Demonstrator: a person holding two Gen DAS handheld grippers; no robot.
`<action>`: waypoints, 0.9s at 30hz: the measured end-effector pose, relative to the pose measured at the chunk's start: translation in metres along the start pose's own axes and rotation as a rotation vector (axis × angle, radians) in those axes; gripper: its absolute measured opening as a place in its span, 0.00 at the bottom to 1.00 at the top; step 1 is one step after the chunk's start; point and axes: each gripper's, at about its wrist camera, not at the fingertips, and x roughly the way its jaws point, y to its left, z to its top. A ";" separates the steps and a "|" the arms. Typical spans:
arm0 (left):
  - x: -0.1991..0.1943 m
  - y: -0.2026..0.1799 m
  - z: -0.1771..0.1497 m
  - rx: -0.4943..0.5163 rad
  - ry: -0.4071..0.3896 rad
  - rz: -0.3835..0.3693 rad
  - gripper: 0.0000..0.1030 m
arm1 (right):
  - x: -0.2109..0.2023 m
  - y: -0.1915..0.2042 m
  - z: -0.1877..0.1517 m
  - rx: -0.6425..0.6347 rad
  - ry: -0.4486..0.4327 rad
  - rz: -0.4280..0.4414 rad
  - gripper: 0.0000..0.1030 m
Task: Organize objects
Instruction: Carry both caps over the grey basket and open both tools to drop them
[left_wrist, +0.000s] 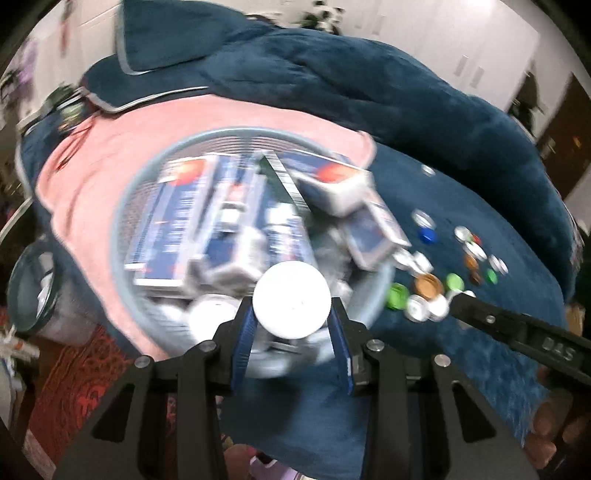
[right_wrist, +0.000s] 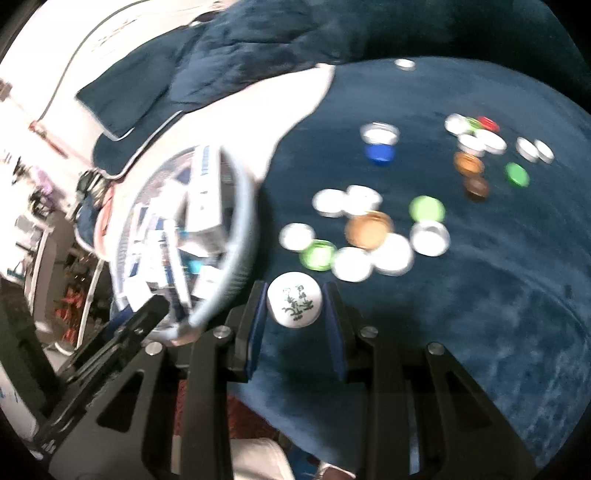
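Observation:
My left gripper (left_wrist: 291, 317) is shut on a plain white round cap (left_wrist: 291, 300) and holds it over the near rim of a round wire-mesh basket (left_wrist: 147, 177). The basket holds several blue and white boxes (left_wrist: 177, 218). My right gripper (right_wrist: 294, 308) is shut on a white cap with green print (right_wrist: 294, 299), just right of the basket (right_wrist: 242, 236). Several loose caps lie on the blue blanket: white (right_wrist: 351, 263), green (right_wrist: 317, 254), orange (right_wrist: 367, 229) and blue (right_wrist: 379, 153). They also show in the left wrist view (left_wrist: 428, 286).
A pink towel (left_wrist: 110, 155) lies under the basket on the dark blue blanket (right_wrist: 498, 314). A blue pillow (left_wrist: 166, 33) sits behind. A second round container (left_wrist: 33, 291) stands at the far left over a red patterned rug (left_wrist: 74, 380).

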 end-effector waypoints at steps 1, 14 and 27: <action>0.001 0.007 0.001 -0.019 0.003 0.009 0.39 | 0.002 0.009 0.001 -0.014 0.002 0.011 0.30; 0.008 0.033 0.005 -0.049 0.012 0.000 0.46 | 0.043 0.065 0.019 -0.078 0.055 0.112 0.32; -0.004 0.028 -0.001 0.019 0.002 0.070 0.97 | 0.024 0.029 0.012 -0.051 0.041 0.002 0.99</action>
